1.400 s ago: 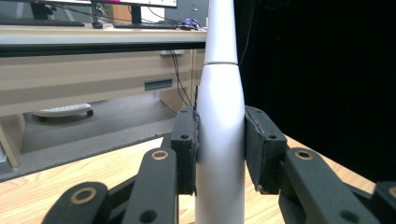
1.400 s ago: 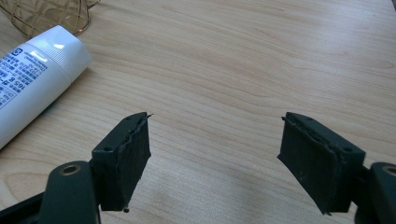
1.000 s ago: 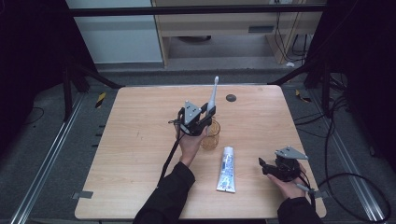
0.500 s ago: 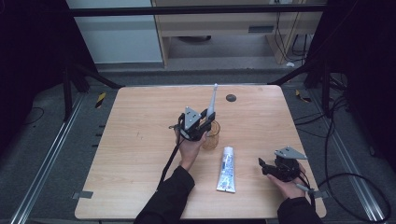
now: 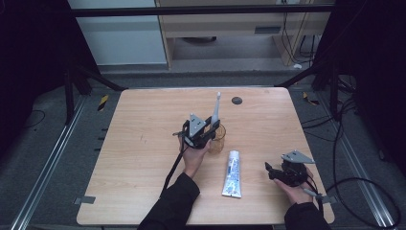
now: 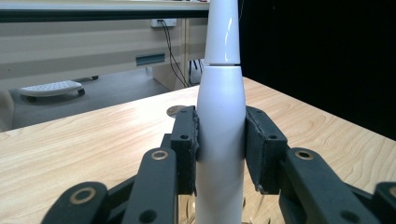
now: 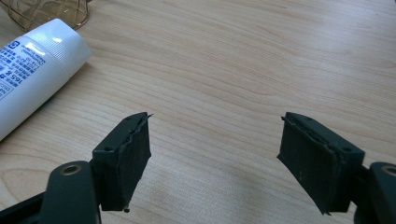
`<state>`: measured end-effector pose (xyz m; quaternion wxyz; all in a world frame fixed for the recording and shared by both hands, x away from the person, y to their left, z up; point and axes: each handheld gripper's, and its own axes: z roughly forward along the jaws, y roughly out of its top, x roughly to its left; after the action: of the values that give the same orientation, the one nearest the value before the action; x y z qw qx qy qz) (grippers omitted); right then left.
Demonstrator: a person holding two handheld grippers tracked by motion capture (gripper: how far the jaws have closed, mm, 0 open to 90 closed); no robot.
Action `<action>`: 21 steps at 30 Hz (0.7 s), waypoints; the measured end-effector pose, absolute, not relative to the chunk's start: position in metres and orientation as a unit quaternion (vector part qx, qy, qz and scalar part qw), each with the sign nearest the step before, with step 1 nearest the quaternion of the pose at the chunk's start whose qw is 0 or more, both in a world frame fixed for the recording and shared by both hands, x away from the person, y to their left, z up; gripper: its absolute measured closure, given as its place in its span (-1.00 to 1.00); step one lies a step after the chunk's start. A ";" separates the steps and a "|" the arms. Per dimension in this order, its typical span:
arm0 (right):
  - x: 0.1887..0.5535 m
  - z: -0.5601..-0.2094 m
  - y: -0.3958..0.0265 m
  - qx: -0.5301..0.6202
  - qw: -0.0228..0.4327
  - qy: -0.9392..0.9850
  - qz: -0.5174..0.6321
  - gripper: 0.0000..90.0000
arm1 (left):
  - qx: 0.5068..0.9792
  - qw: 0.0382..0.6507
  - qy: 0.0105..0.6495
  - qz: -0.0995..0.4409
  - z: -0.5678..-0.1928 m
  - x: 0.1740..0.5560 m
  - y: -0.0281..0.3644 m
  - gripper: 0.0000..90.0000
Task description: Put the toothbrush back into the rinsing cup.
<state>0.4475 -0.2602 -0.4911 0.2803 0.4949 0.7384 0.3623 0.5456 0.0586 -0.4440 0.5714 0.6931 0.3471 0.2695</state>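
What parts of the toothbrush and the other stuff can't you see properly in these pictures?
- Toothbrush top: cut off by the upper edge of the left gripper view; its bristles are too small to tell in the high view.
- Toothbrush bottom end: hidden behind the left gripper and the amber cup in the high view.
- Toothpaste tube: its far end runs off the left edge of the right gripper view; its print is too small in the high view.

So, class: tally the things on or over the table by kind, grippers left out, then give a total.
Toothbrush: 1
Cup: 1
Toothpaste tube: 1
Dark disc: 1
Total: 4
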 end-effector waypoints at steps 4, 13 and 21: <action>0.447 -0.491 -0.260 0.495 0.281 0.739 0.362 -0.46 | 0.697 0.568 0.346 0.268 -0.446 0.544 0.058 0.47; 0.448 -0.491 -0.260 0.494 0.281 0.739 0.362 -0.46 | 0.705 0.557 0.346 0.269 -0.453 0.542 0.063 0.47; 0.448 -0.491 -0.260 0.493 0.283 0.739 0.361 -0.46 | 0.706 0.557 0.341 0.273 -0.456 0.537 0.065 0.46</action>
<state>0.4477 -0.2599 -0.4914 0.2827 0.4931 0.7392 0.3612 0.5366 0.0650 -0.4556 0.5571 0.7062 0.3414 0.2728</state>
